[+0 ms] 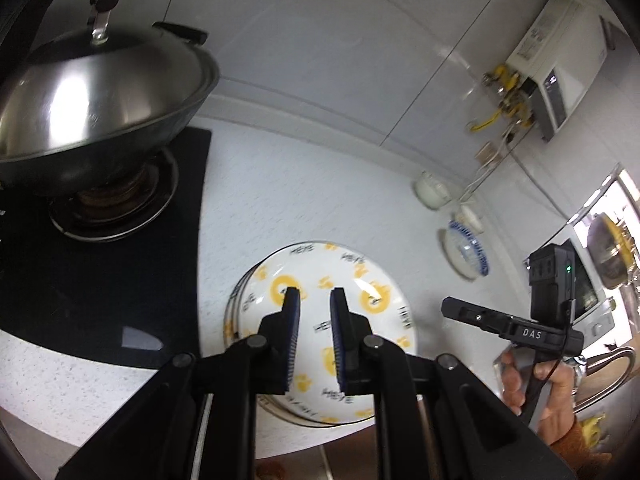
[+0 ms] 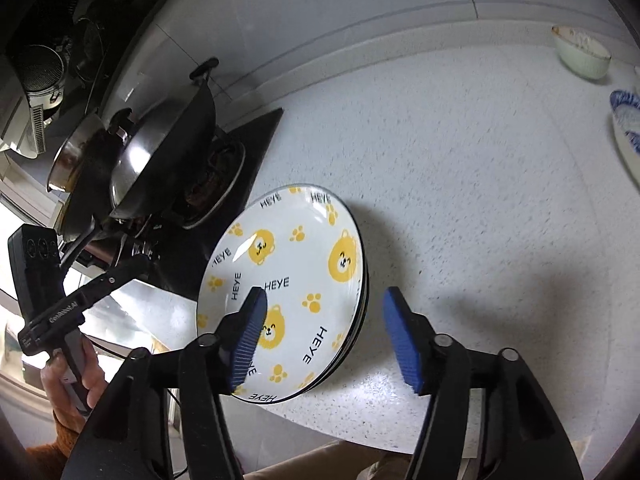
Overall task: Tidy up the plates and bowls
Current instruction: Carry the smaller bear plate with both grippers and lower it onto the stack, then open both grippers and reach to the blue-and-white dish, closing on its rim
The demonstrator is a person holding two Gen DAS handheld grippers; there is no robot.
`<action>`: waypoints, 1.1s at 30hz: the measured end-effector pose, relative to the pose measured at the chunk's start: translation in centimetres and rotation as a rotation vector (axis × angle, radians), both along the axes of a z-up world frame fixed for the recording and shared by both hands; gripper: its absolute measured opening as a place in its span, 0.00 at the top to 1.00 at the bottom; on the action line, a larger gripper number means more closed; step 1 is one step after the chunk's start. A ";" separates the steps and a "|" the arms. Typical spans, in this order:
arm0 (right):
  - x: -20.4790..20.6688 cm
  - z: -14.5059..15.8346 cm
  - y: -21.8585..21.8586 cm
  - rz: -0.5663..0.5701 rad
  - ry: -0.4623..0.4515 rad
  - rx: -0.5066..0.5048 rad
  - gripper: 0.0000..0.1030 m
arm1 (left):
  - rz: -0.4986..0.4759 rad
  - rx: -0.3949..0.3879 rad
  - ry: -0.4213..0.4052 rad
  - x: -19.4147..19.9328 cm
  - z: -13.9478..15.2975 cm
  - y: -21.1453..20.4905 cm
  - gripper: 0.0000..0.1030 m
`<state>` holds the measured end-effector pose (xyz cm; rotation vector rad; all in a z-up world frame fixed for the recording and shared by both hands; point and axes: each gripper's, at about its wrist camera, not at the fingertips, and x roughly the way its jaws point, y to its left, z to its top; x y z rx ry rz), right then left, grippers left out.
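"HEYE" on the top plate (image 2: 288,276) — "DAS" on the right gripper (image 1: 532,334).

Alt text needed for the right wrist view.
Open right gripper hangs over a stack of bear-print plates on a speckled counter, holding nothing. A lidded wok sits on the stove to the left; a pale bowl stands far right.
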<state>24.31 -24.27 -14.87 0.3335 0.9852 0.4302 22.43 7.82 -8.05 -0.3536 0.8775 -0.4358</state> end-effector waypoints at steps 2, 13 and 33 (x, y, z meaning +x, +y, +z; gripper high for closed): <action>-0.6 1.3 -0.9 -0.013 -0.036 0.014 0.37 | -0.026 -0.048 -0.026 0.0 0.8 -0.6 0.87; -4.0 6.0 -12.6 -0.231 -0.143 -0.032 0.03 | -0.257 -0.056 -0.154 0.0 4.0 -11.3 0.35; 6.8 0.2 -38.5 -0.362 0.054 0.015 0.01 | -0.172 -0.266 0.447 14.7 -10.3 -40.6 0.32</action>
